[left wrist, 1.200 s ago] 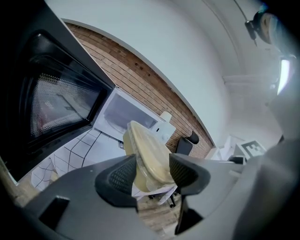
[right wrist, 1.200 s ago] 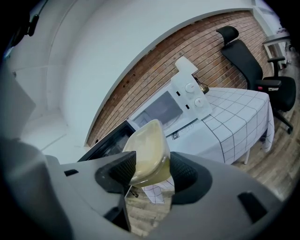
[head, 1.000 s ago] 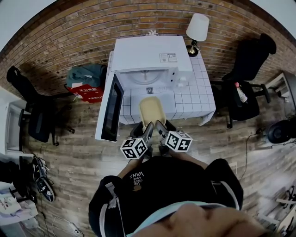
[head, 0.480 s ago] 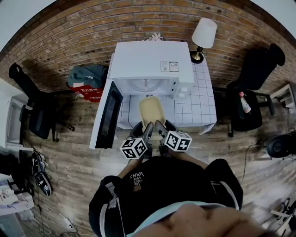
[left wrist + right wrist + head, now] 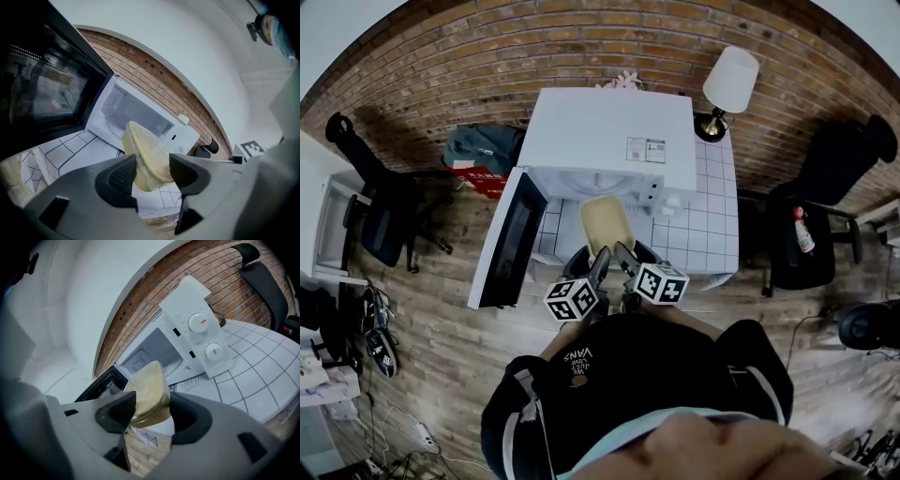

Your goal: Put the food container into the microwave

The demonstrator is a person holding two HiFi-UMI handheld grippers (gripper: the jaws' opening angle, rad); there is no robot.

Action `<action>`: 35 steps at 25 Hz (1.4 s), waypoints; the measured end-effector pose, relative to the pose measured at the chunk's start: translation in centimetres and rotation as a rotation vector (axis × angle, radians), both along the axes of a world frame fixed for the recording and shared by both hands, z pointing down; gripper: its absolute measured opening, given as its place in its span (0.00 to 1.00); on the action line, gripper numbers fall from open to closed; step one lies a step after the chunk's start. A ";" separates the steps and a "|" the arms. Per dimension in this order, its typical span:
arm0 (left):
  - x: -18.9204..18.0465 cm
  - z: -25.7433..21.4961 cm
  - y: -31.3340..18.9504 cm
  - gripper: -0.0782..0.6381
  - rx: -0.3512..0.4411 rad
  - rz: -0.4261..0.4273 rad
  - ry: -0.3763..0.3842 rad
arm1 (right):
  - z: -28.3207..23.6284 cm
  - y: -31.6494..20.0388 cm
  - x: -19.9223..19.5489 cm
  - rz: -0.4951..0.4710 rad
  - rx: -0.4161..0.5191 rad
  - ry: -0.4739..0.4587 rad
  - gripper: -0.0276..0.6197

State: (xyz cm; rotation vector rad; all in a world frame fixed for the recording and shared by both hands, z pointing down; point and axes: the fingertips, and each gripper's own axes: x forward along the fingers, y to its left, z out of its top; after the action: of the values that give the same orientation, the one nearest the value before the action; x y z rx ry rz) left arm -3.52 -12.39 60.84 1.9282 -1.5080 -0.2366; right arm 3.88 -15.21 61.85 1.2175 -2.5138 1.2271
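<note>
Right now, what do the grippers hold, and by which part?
Left gripper and right gripper both clamp the food container by its near end.

1. Black top [image 5: 628, 375], white lettering printed on it, pale blue-green band at its lower edge.
2. Black sleeve [image 5: 508, 422] with a pale stripe.
3. Left tool [image 5: 152, 172] and right tool [image 5: 151, 409]: grey moulded bodies, black ribbed pads [image 5: 123, 176].
4. White cubes [image 5: 573, 300] with black square markers.

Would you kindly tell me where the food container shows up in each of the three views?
Head view: food container at centre, just below the open microwave.
Left gripper view: food container low centre, between the jaws.
Right gripper view: food container low centre, between the jaws.
Shared landmark: the microwave's open cavity.
</note>
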 end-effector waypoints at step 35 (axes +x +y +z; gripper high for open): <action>-4.8 1.8 -9.0 0.42 -0.053 0.145 0.019 | 1.9 -7.3 -4.5 0.140 -0.056 0.010 0.38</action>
State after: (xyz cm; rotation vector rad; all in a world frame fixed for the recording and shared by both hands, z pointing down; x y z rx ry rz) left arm -8.29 -21.36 62.64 1.9775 -1.3418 -0.1488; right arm -0.64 -22.51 63.78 1.4038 -2.4051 1.3079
